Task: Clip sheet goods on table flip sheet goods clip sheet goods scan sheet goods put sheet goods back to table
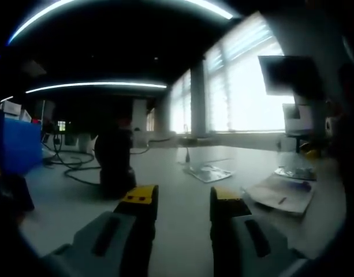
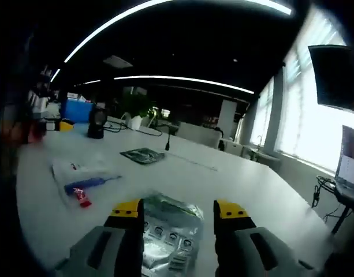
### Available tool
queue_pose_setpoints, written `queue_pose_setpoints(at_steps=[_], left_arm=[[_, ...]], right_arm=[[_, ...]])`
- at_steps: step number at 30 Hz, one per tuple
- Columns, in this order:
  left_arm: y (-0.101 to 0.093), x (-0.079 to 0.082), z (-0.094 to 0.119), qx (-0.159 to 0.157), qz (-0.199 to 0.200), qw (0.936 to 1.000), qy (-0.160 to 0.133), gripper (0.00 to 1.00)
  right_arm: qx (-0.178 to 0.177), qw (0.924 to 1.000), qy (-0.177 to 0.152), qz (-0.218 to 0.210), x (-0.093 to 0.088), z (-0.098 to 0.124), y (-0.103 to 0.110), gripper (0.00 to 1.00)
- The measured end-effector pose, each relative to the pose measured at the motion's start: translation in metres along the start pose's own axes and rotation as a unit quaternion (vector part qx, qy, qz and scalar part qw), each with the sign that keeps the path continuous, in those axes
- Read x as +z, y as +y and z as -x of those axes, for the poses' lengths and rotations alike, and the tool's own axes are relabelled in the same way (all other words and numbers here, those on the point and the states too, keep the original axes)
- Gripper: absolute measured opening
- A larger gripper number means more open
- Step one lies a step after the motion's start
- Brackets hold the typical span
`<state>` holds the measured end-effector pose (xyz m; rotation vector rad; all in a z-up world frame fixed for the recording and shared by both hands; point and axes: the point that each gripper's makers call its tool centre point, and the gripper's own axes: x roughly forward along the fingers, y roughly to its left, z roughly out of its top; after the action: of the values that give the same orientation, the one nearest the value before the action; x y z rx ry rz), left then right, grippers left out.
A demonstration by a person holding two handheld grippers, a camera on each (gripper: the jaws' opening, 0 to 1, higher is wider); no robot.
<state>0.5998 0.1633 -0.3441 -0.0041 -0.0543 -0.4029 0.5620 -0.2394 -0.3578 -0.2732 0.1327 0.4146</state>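
1. Right gripper view: the silvery sheet goods packet (image 2: 168, 231) lies flat on the white table (image 2: 234, 179), between the spread jaws of the right gripper (image 2: 179, 210), not yet clamped.
2. A toothbrush pack (image 2: 84, 183) lies near on its left; a stray jaw could snag it.
3. Flat foil may slide away as the jaws close.
4. Left gripper (image 1: 182, 199) hovers with jaws apart, holding nothing, near a black scanner (image 1: 115, 161).
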Motion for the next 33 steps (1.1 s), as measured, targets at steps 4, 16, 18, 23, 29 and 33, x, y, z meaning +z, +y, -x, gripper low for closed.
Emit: queue_pose_setpoints(at_steps=[4, 16, 18, 23, 29, 33], left_arm=[[0.001, 0.000, 0.000, 0.000, 0.000, 1.0000, 0.000, 0.28], [0.002, -0.001, 0.000, 0.001, -0.002, 1.0000, 0.000, 0.28], [0.002, -0.002, 0.000, 0.001, -0.002, 1.0000, 0.001, 0.28], [0.000, -0.003, -0.001, -0.002, -0.005, 1.0000, 0.003, 0.28], [-0.001, -0.003, -0.001, -0.003, -0.006, 1.0000, 0.004, 0.28], [-0.001, -0.002, -0.001, -0.002, -0.005, 1.0000, 0.003, 0.28]], right_arm=[[0.046, 0.9988, 0.010, -0.016, -0.010, -0.008, 0.005, 0.51], [0.146, 0.9882, 0.048, -0.002, -0.047, -0.016, 0.024, 0.53], [0.143, 0.9875, 0.056, -0.036, -0.052, -0.015, 0.024, 0.53], [0.131, 0.9873, 0.062, -0.065, -0.056, -0.014, 0.025, 0.51], [0.111, 0.9874, 0.074, -0.085, -0.058, -0.012, 0.023, 0.50], [0.093, 0.9880, 0.080, -0.093, -0.058, -0.011, 0.023, 0.50]])
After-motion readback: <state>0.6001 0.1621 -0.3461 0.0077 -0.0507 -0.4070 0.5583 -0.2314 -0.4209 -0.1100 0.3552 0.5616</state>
